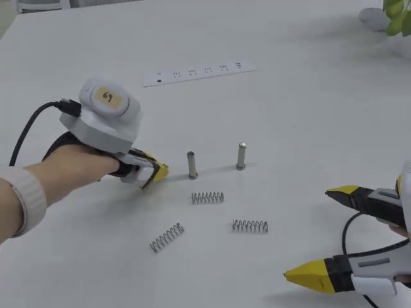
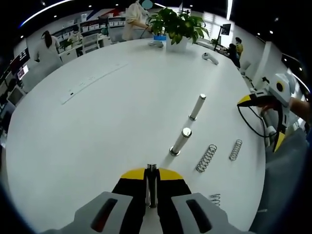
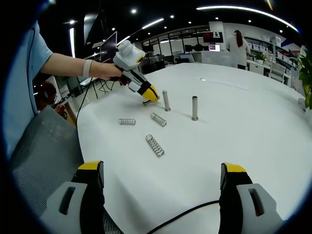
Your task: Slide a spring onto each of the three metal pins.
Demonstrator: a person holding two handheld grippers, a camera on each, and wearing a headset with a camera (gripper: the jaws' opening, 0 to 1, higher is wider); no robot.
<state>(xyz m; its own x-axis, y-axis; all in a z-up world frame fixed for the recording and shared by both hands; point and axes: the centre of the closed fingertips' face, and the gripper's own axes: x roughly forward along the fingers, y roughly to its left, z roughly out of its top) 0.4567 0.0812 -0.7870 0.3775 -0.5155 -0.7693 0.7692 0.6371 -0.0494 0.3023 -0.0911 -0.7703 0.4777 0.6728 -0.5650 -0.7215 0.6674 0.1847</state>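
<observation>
**Head view:** your L gripper [image 1: 153, 173] sits low on the table [image 1: 308, 109], tip just beside pin 1 [image 1: 191, 165]. Pin 2 [image 1: 241, 156] stands upright a bit further along. Both pins are bare, so no spring is on yet. Spring 1 [image 1: 207, 197], spring 2 [image 1: 250, 226] and spring 3 [image 1: 167, 237] lie flat on your side of the pins, apart from each other. Your R gripper [image 1: 319, 234] hangs off to the side w/ jaws spread wide and nothing in them. It's nearest spring 2, prob waiting for a pick. The power strip [image 1: 199, 72] is well apart, no bother.

**Left gripper view:** jaws are pinched together on a slim grey metal rod [image 2: 152, 184], which I'd judge to be the 3rd pin. It lines up w/ pins 1 and 2, so my guess is you're standing it in the row. Can't tell if its base touches the table. The plant [image 2: 175, 24] at the far edge is out of the way.

**Right gripper view:** your own jaws are wide apart and empty. A cable [image 3: 195, 214] crosses the foreground between them, so mind it doesn't drag. The path to the springs looks clear. The L gripper and your arm crowd pin 1, so pin 2 seems the easier first target.
</observation>
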